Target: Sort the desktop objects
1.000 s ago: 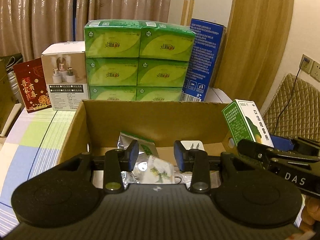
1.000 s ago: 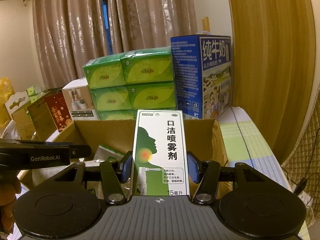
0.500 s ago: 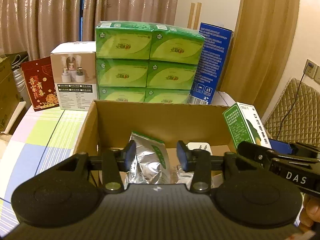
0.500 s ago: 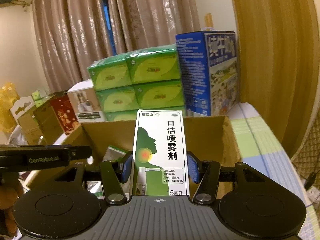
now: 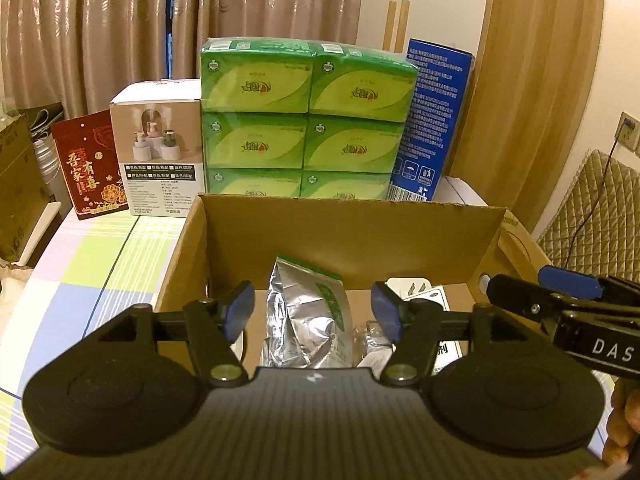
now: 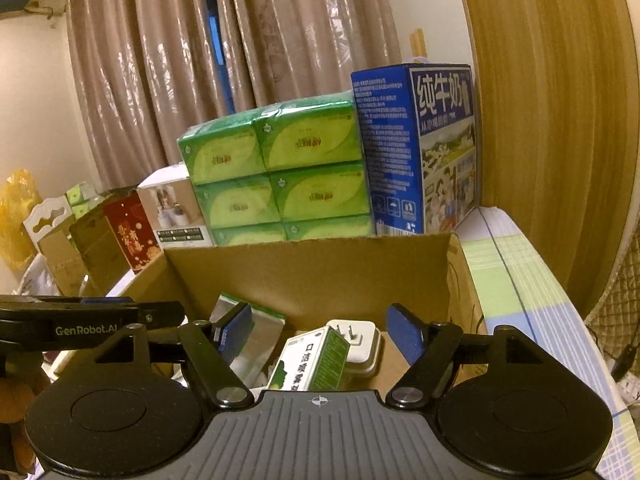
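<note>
1. Right gripper point(image 6: 320, 334) is hanging released, empty, over the brown cardboard box point(image 6: 312, 276).
2. Green-and-white spray carton point(image 6: 310, 364) is lying tilted inside, apparently resting just below it.
3. Left gripper point(image 5: 312, 310) is spread, empty, facing the silver foil pouch point(image 5: 306, 320).

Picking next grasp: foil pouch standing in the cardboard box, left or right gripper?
Left, probably. The left gripper is open with the foil pouch centred between its fingers; the right gripper sits over the spray box.
</note>
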`<move>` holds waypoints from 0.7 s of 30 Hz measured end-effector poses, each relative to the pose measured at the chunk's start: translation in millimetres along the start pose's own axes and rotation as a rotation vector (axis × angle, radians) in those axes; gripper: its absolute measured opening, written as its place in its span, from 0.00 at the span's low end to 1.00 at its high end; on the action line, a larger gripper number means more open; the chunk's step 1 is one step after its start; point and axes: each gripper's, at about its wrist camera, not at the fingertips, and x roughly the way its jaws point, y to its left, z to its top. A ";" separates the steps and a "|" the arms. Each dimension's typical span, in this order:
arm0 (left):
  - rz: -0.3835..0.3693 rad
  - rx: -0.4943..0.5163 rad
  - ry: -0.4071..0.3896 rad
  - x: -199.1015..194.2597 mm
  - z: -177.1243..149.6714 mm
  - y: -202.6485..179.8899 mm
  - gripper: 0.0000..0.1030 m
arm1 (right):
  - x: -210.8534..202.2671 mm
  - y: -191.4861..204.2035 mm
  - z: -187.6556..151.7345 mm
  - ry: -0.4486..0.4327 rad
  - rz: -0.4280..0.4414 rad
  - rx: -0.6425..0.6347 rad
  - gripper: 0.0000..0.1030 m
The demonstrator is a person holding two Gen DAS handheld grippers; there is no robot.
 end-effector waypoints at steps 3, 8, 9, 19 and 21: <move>0.004 0.013 0.002 -0.1 -0.5 -2.1 0.67 | 0.4 -0.7 -0.9 0.005 -0.005 -0.008 0.71; 0.016 0.025 0.004 -0.6 -1.4 -3.2 0.77 | 1.2 -0.8 -3.3 0.012 -0.020 -0.027 0.78; 0.020 0.026 0.007 -0.5 -1.4 -3.3 0.78 | 1.2 -0.9 -3.9 0.013 -0.023 -0.030 0.79; 0.078 0.038 -0.001 -1.9 -3.3 -1.1 0.99 | -2.9 -0.6 -8.0 -0.013 -0.076 -0.092 0.98; 0.089 0.035 -0.002 -2.8 -3.6 -1.1 0.99 | -3.3 -1.3 -9.0 -0.014 -0.086 -0.102 0.98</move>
